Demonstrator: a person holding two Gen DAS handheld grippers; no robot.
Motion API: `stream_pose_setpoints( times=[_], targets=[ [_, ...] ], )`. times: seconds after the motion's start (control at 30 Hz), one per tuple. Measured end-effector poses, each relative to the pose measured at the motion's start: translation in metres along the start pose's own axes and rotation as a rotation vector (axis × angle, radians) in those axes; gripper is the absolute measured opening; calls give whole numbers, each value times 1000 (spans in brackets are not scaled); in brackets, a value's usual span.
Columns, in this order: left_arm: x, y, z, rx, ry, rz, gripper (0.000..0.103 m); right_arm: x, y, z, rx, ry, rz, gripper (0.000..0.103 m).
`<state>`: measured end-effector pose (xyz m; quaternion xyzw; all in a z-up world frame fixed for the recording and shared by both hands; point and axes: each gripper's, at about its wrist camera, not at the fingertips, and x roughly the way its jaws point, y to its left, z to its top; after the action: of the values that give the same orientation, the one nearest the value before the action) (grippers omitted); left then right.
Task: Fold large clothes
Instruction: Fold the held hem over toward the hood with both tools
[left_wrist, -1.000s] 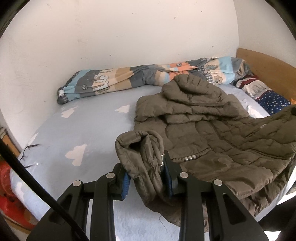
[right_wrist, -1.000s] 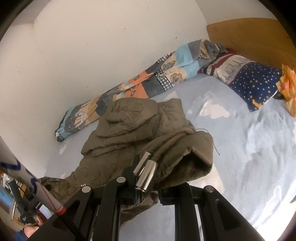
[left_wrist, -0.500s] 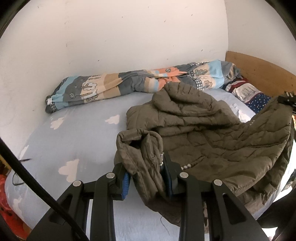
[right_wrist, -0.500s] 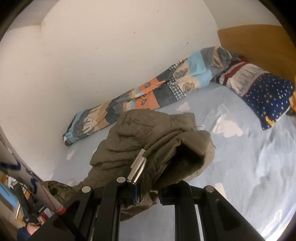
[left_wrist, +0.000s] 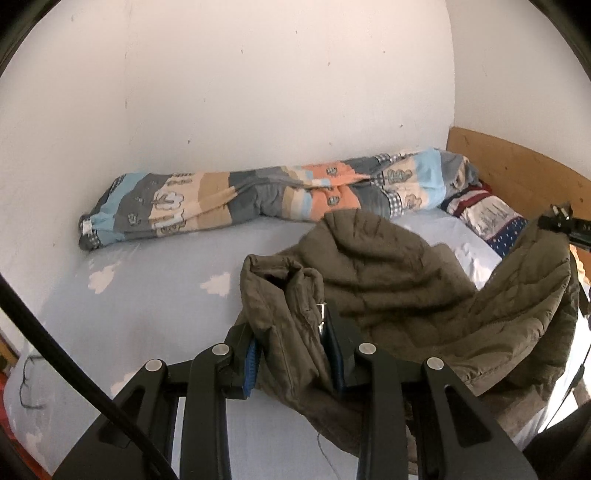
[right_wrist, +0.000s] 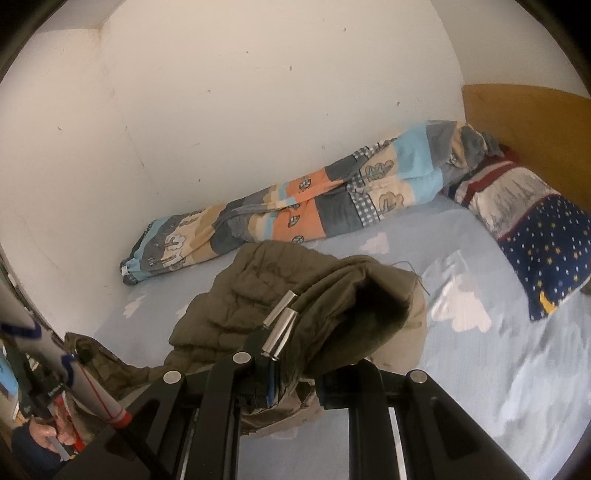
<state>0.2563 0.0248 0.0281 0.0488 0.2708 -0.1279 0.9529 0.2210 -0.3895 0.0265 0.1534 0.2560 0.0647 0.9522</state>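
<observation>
I have the brown quilted jacket (left_wrist: 399, 280) by two of its edges, and the fold itself has hardly begun. My left gripper (left_wrist: 291, 354) has its jaws pinching a bunched edge of the padded cloth, near a small metal snap. My right gripper (right_wrist: 291, 365) has its jaws pressed nearly together on another edge of the same jacket, where two shiny metal cord ends (right_wrist: 282, 326) stick up beside the grip.

The jacket hangs between my two grips above the bed (left_wrist: 147, 295). Its far part, what looks like the hood, rests crumpled on the pale blue sheet (right_wrist: 461, 369), and the middle sags in loose ridges. Nothing is laid flat, no sleeve is tucked in, and no clean crease shows.

So what is done, as I judge it, is only the pick-up at two points. What is left is nearly all of it: spread the jacket out on the sheet, smooth it, bring the sleeves and sides in, then fold it over. The patchwork quilt (left_wrist: 258, 195) along the wall and the starry pillow (right_wrist: 546, 236) lie clear of my work.
</observation>
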Motion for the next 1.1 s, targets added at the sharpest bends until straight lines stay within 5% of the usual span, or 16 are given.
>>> stream_pose_setpoints(
  times=[0.43,0.63,0.73,0.9,1.1],
  targets=[
    [88,8,99,-35,-35,18,31,75,-27,71,53,18,-38,16],
    [144,22,140,-82,-44,85,52,134,-49,95,110,63,-83,16],
    [164,30,157,-81,-52,119,53,165,-65,102,142,85,-112,16],
    [185,43,164,-103,-57,158,58,217,-97,105,205,125,-169,17],
    [209,49,143,-121,-5,104,58,269,-129,99,262,168,-236,17]
  ],
)
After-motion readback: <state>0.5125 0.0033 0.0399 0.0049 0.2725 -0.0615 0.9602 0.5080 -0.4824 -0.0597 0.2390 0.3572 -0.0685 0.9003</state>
